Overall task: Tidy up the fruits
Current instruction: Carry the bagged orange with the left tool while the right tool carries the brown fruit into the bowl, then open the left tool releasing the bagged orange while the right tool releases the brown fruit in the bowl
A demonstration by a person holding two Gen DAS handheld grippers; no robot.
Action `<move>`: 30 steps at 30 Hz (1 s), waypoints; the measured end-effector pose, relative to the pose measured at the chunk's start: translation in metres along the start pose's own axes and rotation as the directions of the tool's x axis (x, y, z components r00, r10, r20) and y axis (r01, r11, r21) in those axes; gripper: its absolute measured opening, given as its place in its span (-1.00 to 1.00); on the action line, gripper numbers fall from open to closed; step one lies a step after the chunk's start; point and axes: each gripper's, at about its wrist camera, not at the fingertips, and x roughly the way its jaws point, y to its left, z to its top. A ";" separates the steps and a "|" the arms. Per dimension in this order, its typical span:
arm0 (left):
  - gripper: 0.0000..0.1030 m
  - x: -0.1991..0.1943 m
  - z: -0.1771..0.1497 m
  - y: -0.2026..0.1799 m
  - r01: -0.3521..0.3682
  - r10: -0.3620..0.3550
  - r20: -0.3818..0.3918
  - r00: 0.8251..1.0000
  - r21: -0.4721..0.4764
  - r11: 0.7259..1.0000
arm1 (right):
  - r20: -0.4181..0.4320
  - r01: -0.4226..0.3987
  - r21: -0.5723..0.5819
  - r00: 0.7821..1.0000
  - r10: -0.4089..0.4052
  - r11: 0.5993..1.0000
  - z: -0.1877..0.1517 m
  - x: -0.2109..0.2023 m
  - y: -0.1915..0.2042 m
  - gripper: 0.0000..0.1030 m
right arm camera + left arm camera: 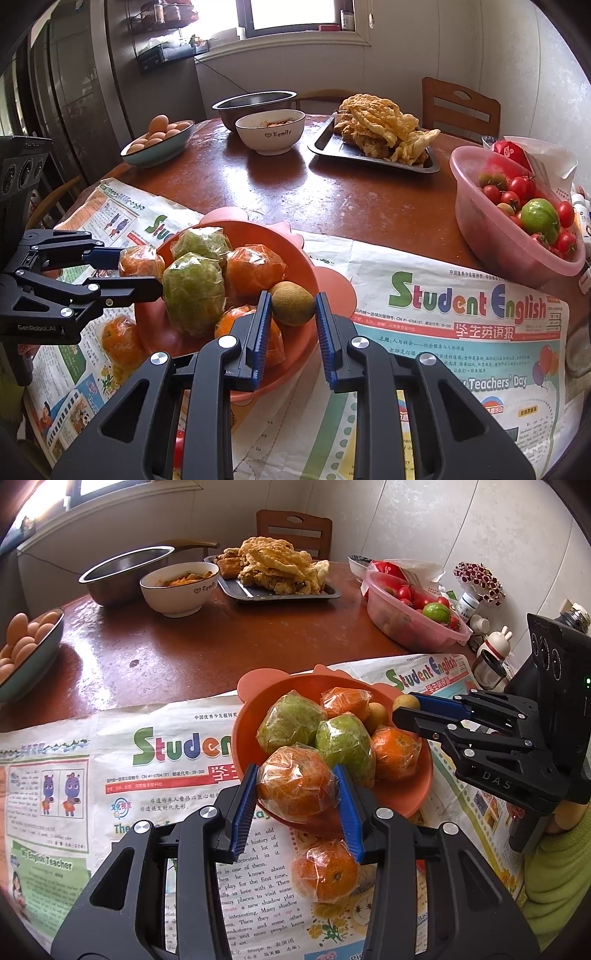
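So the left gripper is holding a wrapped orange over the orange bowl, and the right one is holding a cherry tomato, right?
Not quite. The right gripper holds a small brownish-green round fruit, not a cherry tomato, as the right wrist view shows. The left gripper does hold a wrapped orange over the orange bowl.

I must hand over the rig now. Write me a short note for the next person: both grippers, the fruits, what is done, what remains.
Left hand-held gripper: shut on a plastic-wrapped orange at the orange plastic bowl.
Right hand-held gripper: around a small brown round fruit over the bowl; whether it grips is unclear.
Done: several wrapped fruits are in the bowl.
Left: one wrapped orange on the newspaper.
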 end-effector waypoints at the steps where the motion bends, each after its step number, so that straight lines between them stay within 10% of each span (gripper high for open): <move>1: -0.36 -0.001 0.000 0.001 -0.002 0.002 0.001 1.000 -0.001 1.000 | 0.000 0.000 -0.001 1.000 0.000 1.000 0.000 0.000 0.000 -0.55; 30: -0.15 -0.004 0.005 0.009 -0.016 0.016 0.017 1.000 -0.027 1.000 | 0.045 -0.015 0.010 0.999 0.015 1.000 -0.006 -0.026 0.006 -0.10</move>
